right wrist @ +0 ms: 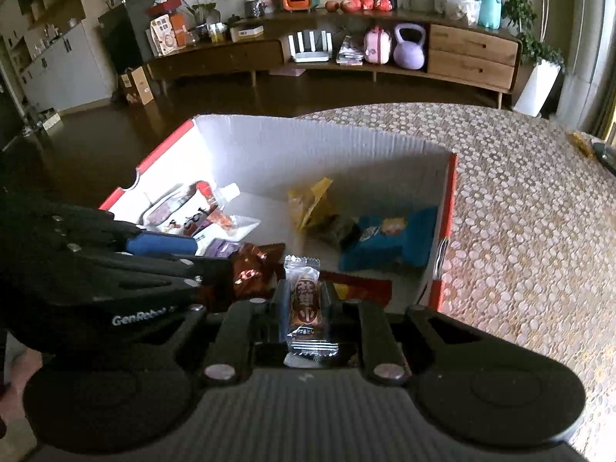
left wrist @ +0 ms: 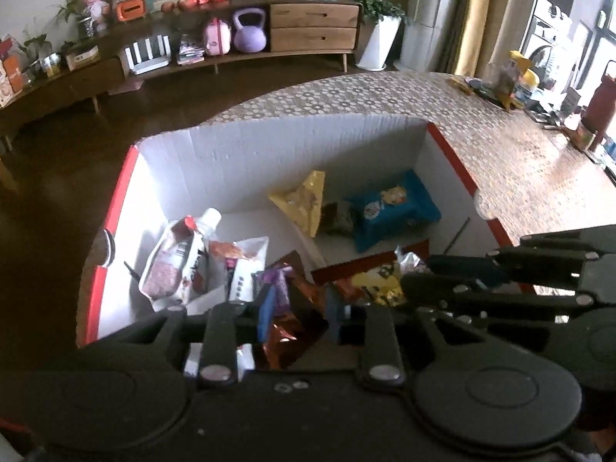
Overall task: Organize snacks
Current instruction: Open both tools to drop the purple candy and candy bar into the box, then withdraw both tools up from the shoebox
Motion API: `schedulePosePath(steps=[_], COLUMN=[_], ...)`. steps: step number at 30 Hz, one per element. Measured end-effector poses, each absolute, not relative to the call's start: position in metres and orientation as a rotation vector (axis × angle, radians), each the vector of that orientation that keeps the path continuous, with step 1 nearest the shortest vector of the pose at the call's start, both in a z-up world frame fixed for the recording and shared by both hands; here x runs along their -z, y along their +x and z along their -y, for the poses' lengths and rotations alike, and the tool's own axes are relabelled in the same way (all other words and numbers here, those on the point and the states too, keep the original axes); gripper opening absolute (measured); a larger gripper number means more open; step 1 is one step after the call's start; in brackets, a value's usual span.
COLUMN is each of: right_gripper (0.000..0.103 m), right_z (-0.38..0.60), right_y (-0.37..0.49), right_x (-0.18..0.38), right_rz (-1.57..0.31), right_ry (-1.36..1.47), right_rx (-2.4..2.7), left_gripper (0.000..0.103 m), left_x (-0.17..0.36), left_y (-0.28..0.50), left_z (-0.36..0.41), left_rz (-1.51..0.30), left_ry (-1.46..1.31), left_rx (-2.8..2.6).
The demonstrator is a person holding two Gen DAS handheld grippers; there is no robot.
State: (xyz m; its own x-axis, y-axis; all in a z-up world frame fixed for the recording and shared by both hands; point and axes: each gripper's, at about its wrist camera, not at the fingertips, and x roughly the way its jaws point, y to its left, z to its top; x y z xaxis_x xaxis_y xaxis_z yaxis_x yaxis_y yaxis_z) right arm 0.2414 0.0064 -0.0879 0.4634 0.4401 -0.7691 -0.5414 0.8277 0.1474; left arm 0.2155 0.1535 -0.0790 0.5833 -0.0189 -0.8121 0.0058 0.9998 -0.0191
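Left gripper [left wrist: 298, 308] over near edge of the white box [left wrist: 308, 146], jaws a little apart, a shiny brown wrapper [left wrist: 287, 331] between them, grip unclear. Right gripper [right wrist: 306, 300] beside it, clamped on a clear-wrapped snack bar [right wrist: 307, 304]. Box holds pouches [left wrist: 173, 265] left, blue packet [left wrist: 392, 211] far right.

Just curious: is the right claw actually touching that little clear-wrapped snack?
Touching. The right wrist view shows the right gripper with both fingers pressed against the clear-wrapped snack.

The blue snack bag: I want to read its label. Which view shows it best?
The left wrist view: the blue snack bag lies whole and unobstructed in the box. The right wrist view shows it smaller and more foreshortened.
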Motion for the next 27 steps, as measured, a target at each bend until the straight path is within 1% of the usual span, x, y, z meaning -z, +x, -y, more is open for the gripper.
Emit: schedulePosePath(steps=[3, 4, 5, 6, 7, 8, 13, 15, 16, 17, 18, 20, 22, 25, 27], right_gripper=[0.017, 0.017, 0.017, 0.017, 0.017, 0.017, 0.021, 0.025, 0.032, 0.043, 0.048, 0.064, 0.070, 0.072, 0.077], right_z=[-0.004, -0.003, -0.002, 0.000, 0.002, 0.003, 0.010, 0.012, 0.012, 0.013, 0.016, 0.022, 0.029, 0.034, 0.037], right_y=[0.236, 0.235, 0.234, 0.232, 0.231, 0.230, 0.223, 0.219, 0.216, 0.214, 0.210, 0.206, 0.201, 0.193, 0.186], right_x=[0.084, 0.082, 0.081, 0.080, 0.079, 0.077, 0.071, 0.067, 0.066, 0.064, 0.061, 0.057, 0.053, 0.046, 0.041], right_rz=[-0.897, -0.895, -0.895, -0.897, -0.896, -0.895, -0.880, -0.872, -0.865, -0.854, -0.841, -0.820, -0.807, -0.784, -0.772], right_ry=[-0.123, -0.122, -0.119, -0.113, -0.107, -0.103, -0.083, -0.081, -0.080, -0.074, -0.062, -0.036, -0.005, 0.011, 0.015], right_rx=[-0.603, -0.603, -0.605, -0.606, -0.606, -0.604, -0.618, -0.622, -0.621, -0.625, -0.624, -0.616, -0.625, -0.626, -0.626], left_gripper=[0.038, 0.044, 0.053, 0.059, 0.068, 0.073, 0.084, 0.087, 0.089, 0.090, 0.092, 0.100, 0.103, 0.103, 0.103], left_x=[0.076, 0.076, 0.075, 0.074, 0.072, 0.070, 0.061, 0.057, 0.055, 0.053, 0.050, 0.045, 0.040, 0.034, 0.029], left_y=[0.210, 0.208, 0.206, 0.205, 0.203, 0.200, 0.187, 0.182, 0.179, 0.175, 0.172, 0.164, 0.154, 0.140, 0.132], left_z=[-0.151, -0.151, -0.152, -0.153, -0.153, -0.154, -0.155, -0.157, -0.158, -0.159, -0.161, -0.165, -0.168, -0.166, -0.163], left_rz=[-0.937, -0.936, -0.934, -0.930, -0.921, -0.911, -0.879, -0.861, -0.851, -0.840, -0.828, -0.798, -0.769, -0.732, -0.708], left_ry=[-0.010, -0.013, -0.017, -0.017, -0.013, -0.009, 0.000, 0.005, 0.001, -0.006, -0.014, -0.039, -0.065, -0.079, -0.069], left_rx=[0.004, -0.001, -0.009, -0.023, -0.039, -0.044, -0.073, -0.084, -0.087, -0.089, -0.093, -0.090, -0.086, -0.070, -0.073])
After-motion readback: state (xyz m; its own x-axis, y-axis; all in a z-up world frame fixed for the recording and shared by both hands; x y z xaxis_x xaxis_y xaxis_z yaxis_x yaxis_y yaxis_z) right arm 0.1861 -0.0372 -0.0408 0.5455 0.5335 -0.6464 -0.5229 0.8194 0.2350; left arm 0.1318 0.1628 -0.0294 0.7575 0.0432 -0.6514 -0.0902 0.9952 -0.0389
